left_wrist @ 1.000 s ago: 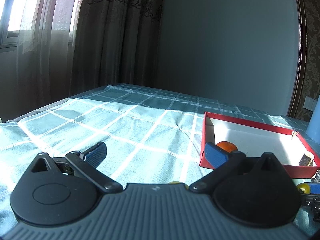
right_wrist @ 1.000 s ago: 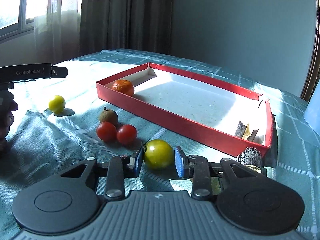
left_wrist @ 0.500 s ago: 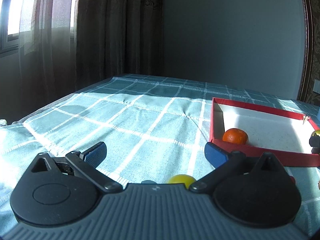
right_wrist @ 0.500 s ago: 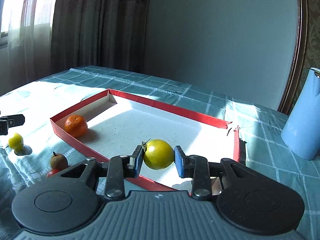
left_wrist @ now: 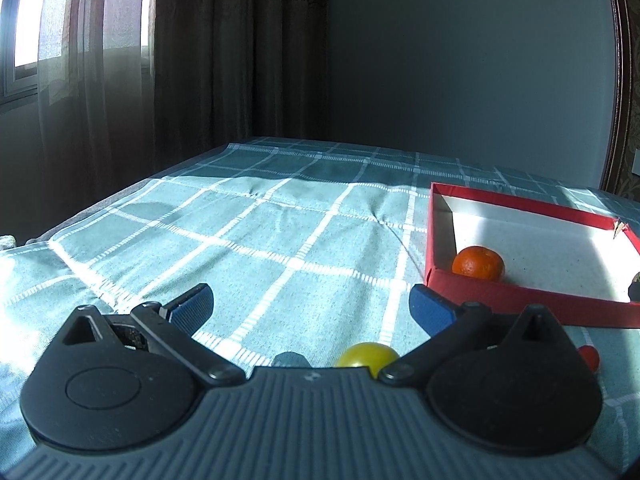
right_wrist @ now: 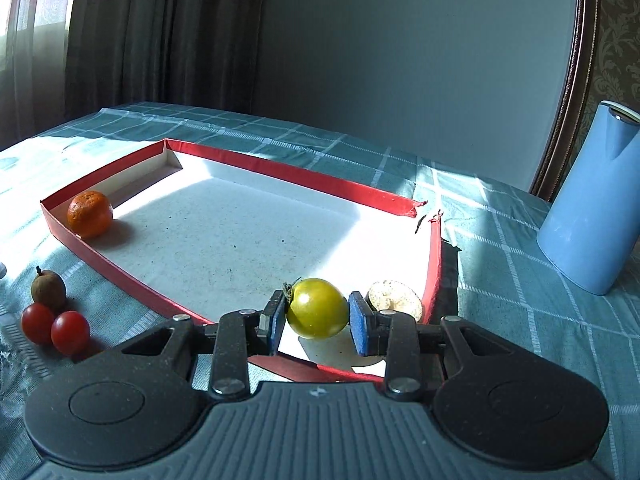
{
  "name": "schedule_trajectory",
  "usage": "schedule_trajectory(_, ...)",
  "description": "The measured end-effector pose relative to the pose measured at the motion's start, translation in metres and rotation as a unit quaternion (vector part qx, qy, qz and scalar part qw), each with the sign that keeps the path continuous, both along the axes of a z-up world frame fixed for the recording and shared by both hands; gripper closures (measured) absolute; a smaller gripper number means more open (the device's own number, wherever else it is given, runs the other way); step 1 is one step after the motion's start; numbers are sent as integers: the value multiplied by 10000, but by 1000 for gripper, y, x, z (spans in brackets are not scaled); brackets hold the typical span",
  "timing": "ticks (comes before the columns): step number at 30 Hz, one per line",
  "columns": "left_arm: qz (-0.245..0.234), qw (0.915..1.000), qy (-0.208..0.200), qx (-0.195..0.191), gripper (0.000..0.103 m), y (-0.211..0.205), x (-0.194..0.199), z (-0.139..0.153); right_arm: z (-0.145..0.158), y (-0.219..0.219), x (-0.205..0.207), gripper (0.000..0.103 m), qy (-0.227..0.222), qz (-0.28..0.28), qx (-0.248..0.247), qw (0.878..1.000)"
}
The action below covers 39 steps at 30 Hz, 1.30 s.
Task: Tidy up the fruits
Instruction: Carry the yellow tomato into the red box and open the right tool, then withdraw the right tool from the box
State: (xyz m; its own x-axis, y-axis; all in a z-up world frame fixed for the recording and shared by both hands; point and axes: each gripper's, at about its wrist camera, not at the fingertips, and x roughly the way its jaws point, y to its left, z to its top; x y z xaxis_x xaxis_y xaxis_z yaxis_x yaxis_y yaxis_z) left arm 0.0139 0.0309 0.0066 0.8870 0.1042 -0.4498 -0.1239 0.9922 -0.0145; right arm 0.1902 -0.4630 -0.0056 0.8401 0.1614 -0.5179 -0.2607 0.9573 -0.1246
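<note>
My right gripper (right_wrist: 318, 320) is shut on a yellow-green tomato (right_wrist: 317, 308) and holds it over the near right corner of the red tray (right_wrist: 120, 280). An orange (right_wrist: 89, 214) lies in the tray's left corner; it also shows in the left wrist view (left_wrist: 478, 263). Two red tomatoes (right_wrist: 54, 327) and a brown fruit (right_wrist: 48, 291) lie on the cloth left of the tray. My left gripper (left_wrist: 310, 310) is open and empty above the cloth, with a small yellow fruit (left_wrist: 367, 355) just below its jaws.
A blue jug (right_wrist: 592, 204) stands right of the tray. A pale round slice (right_wrist: 395, 298) lies in the tray's near right corner. The checked teal cloth (left_wrist: 260, 240) covers the table. Curtains and a wall stand behind.
My right gripper has carried the yellow-green tomato from the cloth in over the tray's near right corner. My left gripper has shifted, so the yellow fruit and the orange now show more fully.
</note>
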Motion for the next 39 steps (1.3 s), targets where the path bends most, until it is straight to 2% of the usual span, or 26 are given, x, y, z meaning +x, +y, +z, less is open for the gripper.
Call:
schedule_trajectory(8,12,10000,29,-14,0,1,0,0,1,-3,-1,70,-3,-14,124,9999)
schedule_trajectory(11,11,10000,34,-26,0,1,0,0,4,-9,-7,65,-25,-15,319,9995)
schedule_trajectory(13,12,10000,34,-33,0,1,-1,0,7,-13,-14,51,-93,-14,396,9992)
schedule_trajectory(15,15,10000,14,-53,0,2,-1,0,13,-19,-25,40,-256,-15,520,9983)
schedule_trajectory(19,6,10000,-5,-86,0,2,-2,0,19,-47,-51,38,-457,-121,1132,9925)
schedule_trajectory(23,2,9999,47,-155,0,4,0,0,8,-73,-74,38,-379,-592,1511,9860)
schedule_trajectory(27,-274,9983,171,-485,0,13,-2,0,-3,-87,-93,22,-125,-1000,1600,9820)
schedule_trajectory(28,-341,9979,146,-540,0,15,-4,0,-7,-89,-97,22,-91,-1050,1598,9815)
schedule_trajectory(30,-460,9978,133,-455,0,13,-9,0,-11,-92,-99,22,11,-1001,1683,9806)
schedule_trajectory(33,-592,9981,170,-89,0,6,-17,-1,-13,-95,-97,17,69,-1023,1754,9792)
schedule_trajectory(36,-595,9982,112,17,0,4,-21,-2,-15,-95,-93,17,182,-986,1796,9786)
schedule_trajectory(39,-763,9966,316,74,3,0,-15,-5,-16,-97,-94,17,199,-1017,1891,9765)
